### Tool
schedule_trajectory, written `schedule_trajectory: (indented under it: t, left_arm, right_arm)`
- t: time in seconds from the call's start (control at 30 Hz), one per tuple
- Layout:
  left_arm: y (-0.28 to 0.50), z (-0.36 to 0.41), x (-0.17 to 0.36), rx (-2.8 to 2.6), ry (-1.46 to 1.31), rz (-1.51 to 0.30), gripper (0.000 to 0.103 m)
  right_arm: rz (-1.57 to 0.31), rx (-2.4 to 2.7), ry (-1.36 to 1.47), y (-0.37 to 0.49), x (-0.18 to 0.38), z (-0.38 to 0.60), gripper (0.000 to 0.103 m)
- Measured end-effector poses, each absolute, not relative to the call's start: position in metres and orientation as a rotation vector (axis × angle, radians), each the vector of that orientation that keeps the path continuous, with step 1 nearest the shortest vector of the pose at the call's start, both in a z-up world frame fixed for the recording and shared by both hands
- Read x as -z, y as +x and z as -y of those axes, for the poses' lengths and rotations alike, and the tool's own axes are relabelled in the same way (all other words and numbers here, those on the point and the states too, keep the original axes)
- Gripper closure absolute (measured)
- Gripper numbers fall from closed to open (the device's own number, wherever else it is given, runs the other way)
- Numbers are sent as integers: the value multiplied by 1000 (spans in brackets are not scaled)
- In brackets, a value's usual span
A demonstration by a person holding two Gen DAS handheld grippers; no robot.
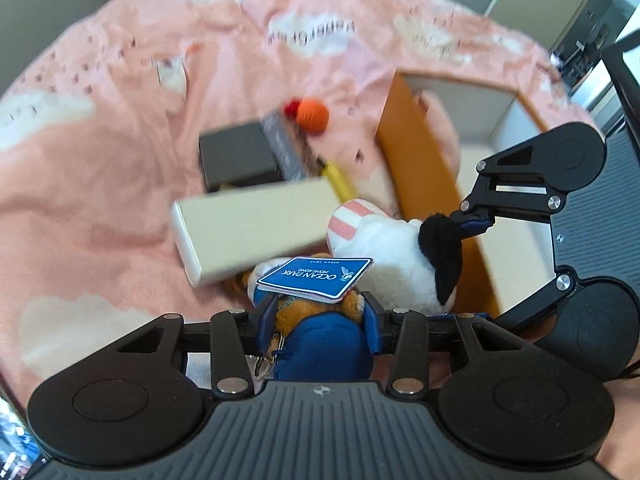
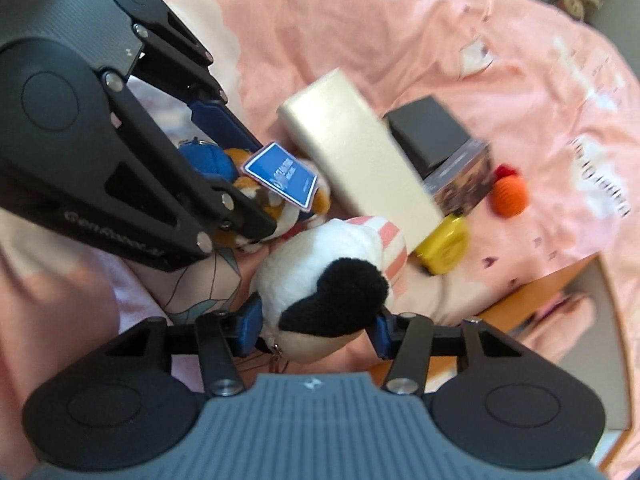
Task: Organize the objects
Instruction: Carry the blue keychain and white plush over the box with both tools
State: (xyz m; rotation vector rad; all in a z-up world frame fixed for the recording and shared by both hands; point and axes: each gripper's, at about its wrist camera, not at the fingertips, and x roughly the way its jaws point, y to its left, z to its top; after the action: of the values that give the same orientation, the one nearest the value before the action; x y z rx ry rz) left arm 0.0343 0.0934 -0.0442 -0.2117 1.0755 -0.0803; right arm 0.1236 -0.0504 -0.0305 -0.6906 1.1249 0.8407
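Note:
My left gripper (image 1: 318,320) is shut on a small orange and blue plush keychain (image 1: 320,332) with a blue Ocean Park tag (image 1: 316,278); it also shows in the right wrist view (image 2: 208,162). My right gripper (image 2: 318,326) is shut on a white plush with a black patch (image 2: 328,280), also seen in the left wrist view (image 1: 392,256). Both are held above a pink bedspread (image 1: 120,120). An open orange box (image 1: 416,160) with a white inside lies to the right.
On the bedspread lie a cream rectangular box (image 1: 252,228), a black box (image 1: 236,152), a dark printed box (image 2: 460,184), an orange crochet ball (image 1: 314,114), a yellow object (image 2: 446,244) and a small white card (image 1: 172,74).

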Motion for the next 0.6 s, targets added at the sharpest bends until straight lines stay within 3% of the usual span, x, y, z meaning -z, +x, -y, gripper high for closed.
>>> schedule_trajectory:
  t: [0.3,0.6]
  left_arm:
    - [35,-91,-16,86,-273,-818,55]
    - [79,-46,-38,254,-300,-738,55]
  right_arm:
    - [-974,-721,-678,128,-27,78,48]
    - [-937,-531,-695,124,-59,128,48]
